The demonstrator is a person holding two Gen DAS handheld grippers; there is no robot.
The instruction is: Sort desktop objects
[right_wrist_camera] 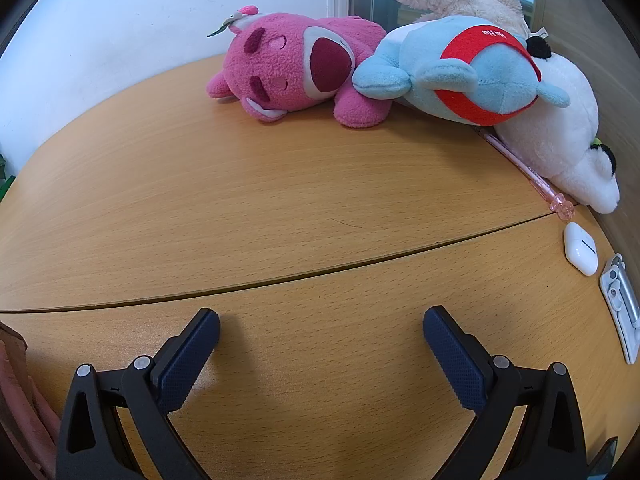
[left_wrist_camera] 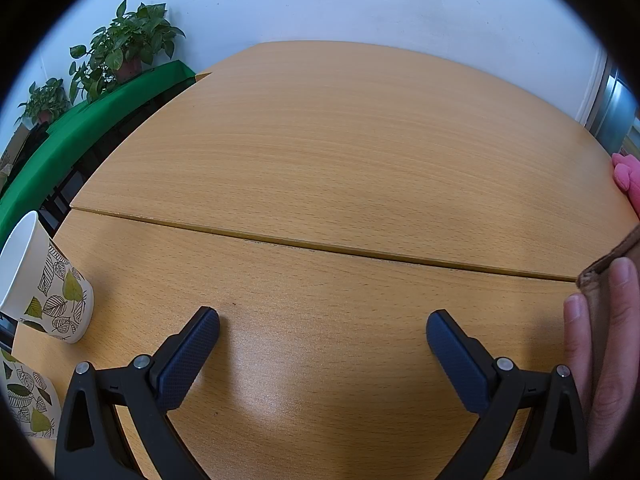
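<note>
Both grippers hover low over bare wooden table (left_wrist_camera: 320, 160), jaws spread wide, holding nothing. Ahead of the left gripper (left_wrist_camera: 322, 330) the wood is open across the seam to the far edge by the wall; two leaf-print paper cups (left_wrist_camera: 48, 292) stand near its left finger, and a hand (left_wrist_camera: 600, 352) grips something brown at right. Ahead of the right gripper (right_wrist_camera: 321, 329) lies open wood; along the right edge sit a white clip (right_wrist_camera: 620, 304), an earbud case (right_wrist_camera: 581, 248), a pink pen (right_wrist_camera: 528, 170). Farthest, the pink plush (right_wrist_camera: 296, 68), blue plush (right_wrist_camera: 460, 72) and white plush (right_wrist_camera: 560, 132) crowd the far right corner.
</note>
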